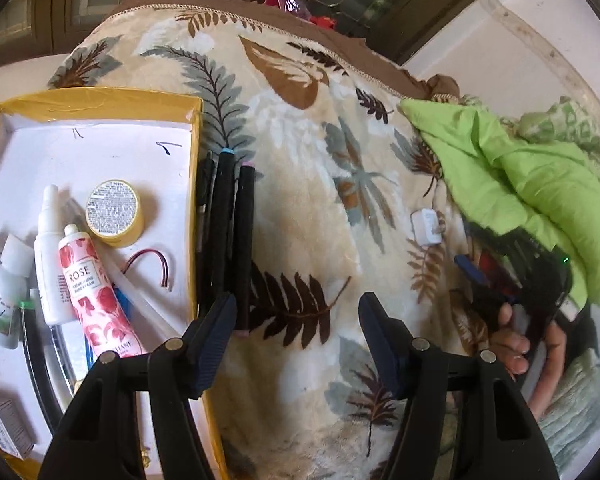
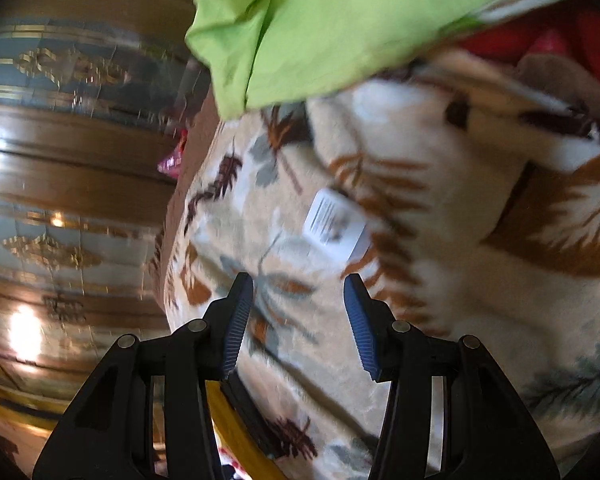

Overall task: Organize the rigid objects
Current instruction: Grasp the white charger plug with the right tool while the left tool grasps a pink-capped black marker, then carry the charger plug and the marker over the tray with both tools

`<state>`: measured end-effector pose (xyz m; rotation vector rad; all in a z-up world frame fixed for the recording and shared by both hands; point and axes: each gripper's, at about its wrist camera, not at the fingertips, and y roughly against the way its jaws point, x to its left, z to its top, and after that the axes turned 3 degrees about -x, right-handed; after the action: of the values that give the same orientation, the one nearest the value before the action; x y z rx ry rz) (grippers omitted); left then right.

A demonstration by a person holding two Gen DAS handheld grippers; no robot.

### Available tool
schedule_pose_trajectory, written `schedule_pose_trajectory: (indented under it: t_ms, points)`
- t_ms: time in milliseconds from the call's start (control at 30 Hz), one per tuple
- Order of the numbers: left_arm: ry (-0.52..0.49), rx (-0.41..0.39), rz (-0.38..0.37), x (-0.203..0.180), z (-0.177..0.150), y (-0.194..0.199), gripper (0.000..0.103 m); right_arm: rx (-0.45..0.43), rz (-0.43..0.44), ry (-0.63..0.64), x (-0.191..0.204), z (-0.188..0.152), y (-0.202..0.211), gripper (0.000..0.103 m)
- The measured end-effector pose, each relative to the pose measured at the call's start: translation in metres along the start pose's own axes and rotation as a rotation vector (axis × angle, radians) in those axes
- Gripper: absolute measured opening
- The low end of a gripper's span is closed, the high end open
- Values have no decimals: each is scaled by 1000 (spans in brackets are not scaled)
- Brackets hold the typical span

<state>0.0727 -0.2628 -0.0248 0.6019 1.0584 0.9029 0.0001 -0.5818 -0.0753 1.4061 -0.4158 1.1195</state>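
Note:
A yellow-rimmed box (image 1: 100,98) lies on a leaf-patterned blanket (image 1: 308,208) at the left. It holds a rose-print tube (image 1: 96,292), a white bottle (image 1: 50,248), a round yellow tin (image 1: 114,214) and other small items. Black markers (image 1: 228,232) lie on the blanket beside the box's right wall. A small white charger (image 1: 424,226) lies further right. My left gripper (image 1: 298,308) is open above the blanket, its left fingertip near the markers' lower ends. In the right wrist view my right gripper (image 2: 298,294) is open, short of the white charger (image 2: 334,228), nothing between its fingers.
A bright green cloth (image 1: 532,184) is heaped at the blanket's right side and fills the top of the right wrist view as green cloth (image 2: 320,28). A hand (image 1: 512,344) holds the other gripper at the right. A wooden cabinet (image 2: 72,168) stands beyond the blanket's edge.

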Motion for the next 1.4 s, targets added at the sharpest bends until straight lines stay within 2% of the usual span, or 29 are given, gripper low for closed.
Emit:
schedule_pose_trajectory:
  t_ms: [100, 200, 333, 400, 433, 567, 633, 767, 800, 833, 867, 1000, 1033, 1067, 1100, 1167, 1267, 1333, 1400]
  points:
    - [25, -10, -20, 9, 2, 5, 64, -40, -19, -36, -13, 10, -1, 48]
    - [56, -23, -48, 18, 4, 11, 64, -35, -40, -28, -13, 15, -14, 48]
    - [76, -33, -79, 26, 3, 17, 64, -82, -73, 141, 13, 22, -29, 48]
    - [79, -34, -90, 29, 2, 18, 64, -111, -128, 249, 29, 22, -36, 48]
    - [76, -35, -92, 30, 1, 19, 64, -97, -154, 292, 33, 20, -45, 52]
    - [68, -36, -96, 33, 0, 21, 64, -10, -285, 422, 36, 8, -83, 53]
    - [75, -45, -106, 36, -1, 25, 64, -21, -300, 476, 43, 1, -85, 58]
    - [90, -55, -115, 41, -2, 31, 64, 42, -391, 548, 52, -10, -101, 58]
    - [90, -56, -117, 41, -2, 32, 64, 37, -412, 561, 54, -13, -100, 56]
    - [91, -58, -119, 41, -1, 33, 64, 40, -449, 564, 55, -13, -100, 47]
    - [94, -58, -119, 41, -1, 34, 64, 50, -459, 552, 56, -12, -98, 42]
    - [104, -35, -122, 34, 10, 30, 64, 95, -408, 425, 52, -10, -86, 42]
    - [103, -26, -115, 29, 15, 26, 64, 112, -362, 371, 48, -14, -78, 41]
    - [99, -17, -115, 26, 18, 23, 64, 151, -261, 272, 46, -19, -71, 41]
    - [93, -1, -115, 21, 23, 16, 64, 168, -201, 216, 45, -23, -66, 41]
    - [78, 33, -86, 13, 28, 3, 63, 182, -110, 146, 52, -39, -52, 41]
    - [62, 88, -32, 9, 30, -20, 52, 183, -44, 145, 65, -61, -41, 41]
    - [60, 132, 7, 8, 31, -37, 47, 187, -13, 181, 74, -62, -39, 41]
    - [32, 150, 60, 4, 31, -53, 47, 171, -3, 209, 81, -61, -34, 41]
